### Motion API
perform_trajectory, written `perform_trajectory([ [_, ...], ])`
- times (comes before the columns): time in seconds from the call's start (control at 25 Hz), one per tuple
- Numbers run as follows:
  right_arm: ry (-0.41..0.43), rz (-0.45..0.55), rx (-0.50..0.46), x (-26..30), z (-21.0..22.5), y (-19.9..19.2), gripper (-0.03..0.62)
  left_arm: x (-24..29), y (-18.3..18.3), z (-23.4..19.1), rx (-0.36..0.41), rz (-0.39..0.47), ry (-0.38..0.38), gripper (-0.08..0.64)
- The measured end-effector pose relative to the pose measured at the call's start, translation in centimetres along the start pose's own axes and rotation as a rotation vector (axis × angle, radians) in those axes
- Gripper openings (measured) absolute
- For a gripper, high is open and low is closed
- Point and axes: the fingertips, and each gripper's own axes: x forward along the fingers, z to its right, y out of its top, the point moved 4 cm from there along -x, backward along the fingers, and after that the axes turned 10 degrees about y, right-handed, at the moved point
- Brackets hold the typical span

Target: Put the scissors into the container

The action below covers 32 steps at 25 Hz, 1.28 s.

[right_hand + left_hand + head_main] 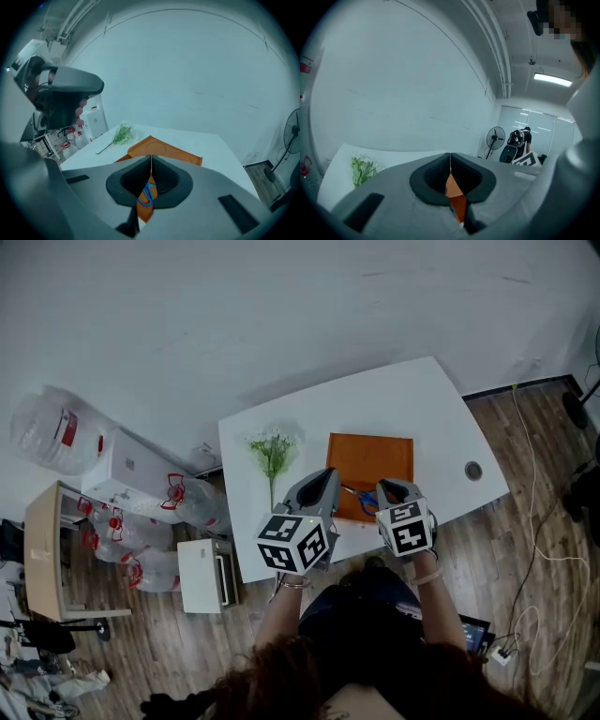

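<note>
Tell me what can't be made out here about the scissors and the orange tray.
- Scissors: head view, too small and partly covered by the left gripper and right gripper; blades unclear.
- Grip: right gripper view shows only the blue handle behind shut jaws; whether they pinch it is hidden.
- Orange tray: near edge hidden under both grippers, head view.

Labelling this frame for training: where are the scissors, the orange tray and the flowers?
scissors (pixel 148 196): right gripper view, blue handle loop.
orange tray (pixel 375 457): head view, bare middle.
flowers (pixel 273 451): head view, leafy top.

Blue-handled scissors (pixel 365 500) between left gripper (pixel 327 476) and right gripper (pixel 386 489); orange container (pixel 370 457) ahead; white table (pixel 427 409); green sprig (pixel 273 452) leftward.
</note>
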Motion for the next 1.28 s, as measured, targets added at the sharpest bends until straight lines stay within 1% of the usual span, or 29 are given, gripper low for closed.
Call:
perform_trajectory([
  [0.24, -0.046, 0.078, 0.005, -2.3, -0.3, 1.8, -0.002, -0.5, 0.4, 0.3, 0.006, 0.01, -0.034, 0.017],
  [0.64, -0.112, 0.223, 0.02, -6.0, -1.2, 3.2, -0.002, -1.8, 0.3, 0.9, 0.048, 0.013, -0.076, 0.017],
  [0.92, -0.14, 0.279, -0.001, -7.6, -2.0, 4.1, -0.002, -2.5, 0.1, 1.0, 0.101, 0.02, -0.068, 0.017],
  [1.08, -0.114, 0.302, -0.002, -8.0, -2.4, 4.7, -0.002, -2.7, 0.2, 1.0, 0.136, 0.029, -0.058, 0.017],
  [1.28, -0.126, 0.327, -0.027, -8.6, -2.6, 5.3, -0.003, -2.9, 0.6, 1.2, 0.141, 0.047, -0.054, 0.017],
])
